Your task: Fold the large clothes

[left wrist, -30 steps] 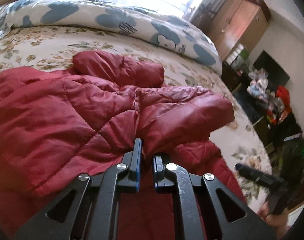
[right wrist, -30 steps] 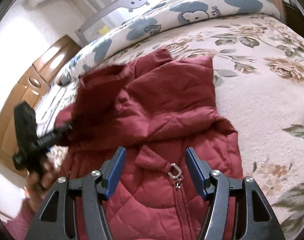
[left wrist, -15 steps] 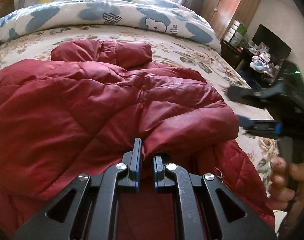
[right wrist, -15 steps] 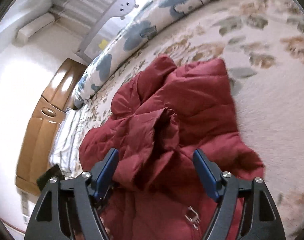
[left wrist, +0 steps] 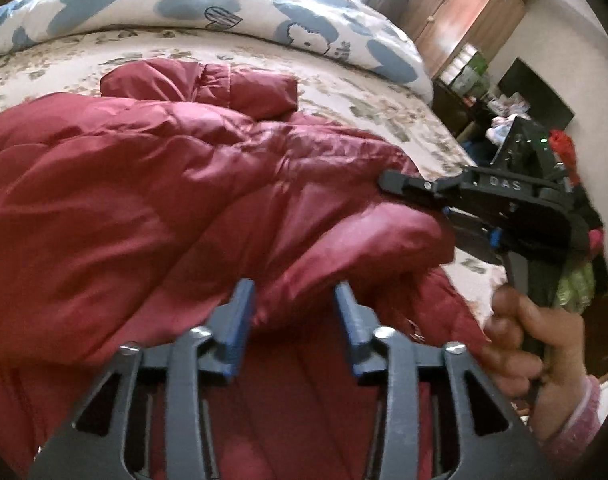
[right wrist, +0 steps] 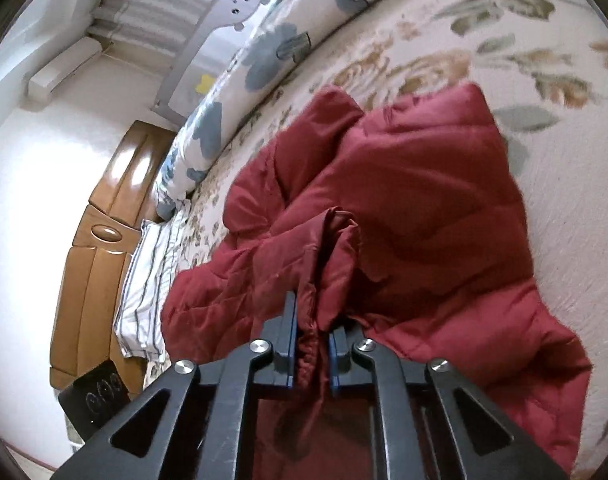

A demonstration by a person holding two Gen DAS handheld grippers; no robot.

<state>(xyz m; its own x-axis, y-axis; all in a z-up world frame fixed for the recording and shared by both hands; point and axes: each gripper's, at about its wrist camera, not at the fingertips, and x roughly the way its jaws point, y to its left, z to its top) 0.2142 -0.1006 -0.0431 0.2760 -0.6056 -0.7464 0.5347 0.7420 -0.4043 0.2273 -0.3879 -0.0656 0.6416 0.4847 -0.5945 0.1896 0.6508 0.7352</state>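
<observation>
Since the earlier frames the left gripper (left wrist: 292, 304) has let go: its blue-padded jaws, then pinched on the red quilted jacket (left wrist: 152, 200), now stand apart with a puffy fold of fabric bulging loosely between them. Meanwhile the right gripper (right wrist: 311, 344), wide open before, has closed to a narrow gap and pinches a gathered edge of the jacket (right wrist: 415, 216), which rises in a ridge from its fingers. From the left wrist view the right gripper (left wrist: 443, 204) shows at the jacket's right edge, held by the person's right hand (left wrist: 535, 356). Beyond both grippers the jacket lies spread and rumpled on the floral bedspread (right wrist: 563, 184), with a blue-and-white duvet (left wrist: 224, 12) rolled along the bed's far side and a wooden headboard (right wrist: 96, 240) off to the left
</observation>
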